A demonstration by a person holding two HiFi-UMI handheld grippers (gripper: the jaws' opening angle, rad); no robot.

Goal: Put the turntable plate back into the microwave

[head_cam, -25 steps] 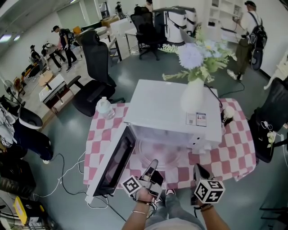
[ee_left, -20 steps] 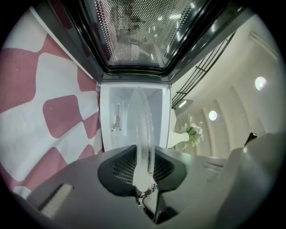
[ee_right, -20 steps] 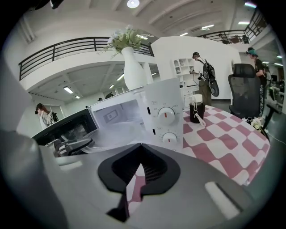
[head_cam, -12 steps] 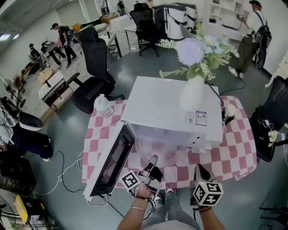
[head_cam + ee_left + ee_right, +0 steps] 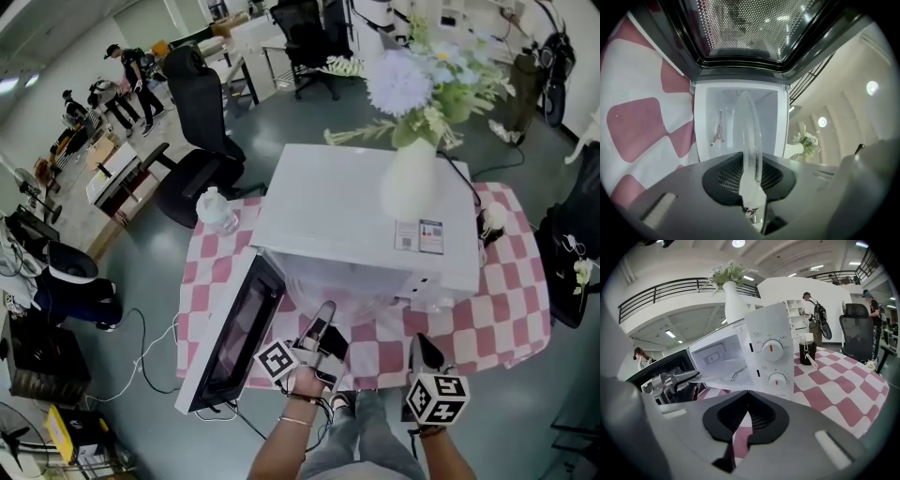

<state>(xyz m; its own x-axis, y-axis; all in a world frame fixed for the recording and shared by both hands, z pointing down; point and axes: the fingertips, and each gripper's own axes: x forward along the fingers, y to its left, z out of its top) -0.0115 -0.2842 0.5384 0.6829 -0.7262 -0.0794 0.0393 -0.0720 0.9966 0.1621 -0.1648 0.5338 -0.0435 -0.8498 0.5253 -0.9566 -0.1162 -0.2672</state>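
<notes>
Left gripper [image 5: 750, 161] clamped on rim of clear glass plate [image 5: 749, 136]; plate seen edge-on, far part in open mouth of microwave [image 5: 319, 206]. Door [image 5: 234, 328] swung open at left. Right gripper [image 5: 746, 392] closed, empty, by front edge of pink-and-white checked tablecloth [image 5: 487, 319]. Sticker [image 5: 430, 236] at front right corner of microwave top, beside vase [image 5: 410, 192]: print too small to read. Lettering around dials [image 5: 771, 348] likewise illegible.

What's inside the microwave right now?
White cavity of the microwave with a small metal piece on its floor. The glass plate, clamped edge-on in the left gripper, hides the middle.
</notes>
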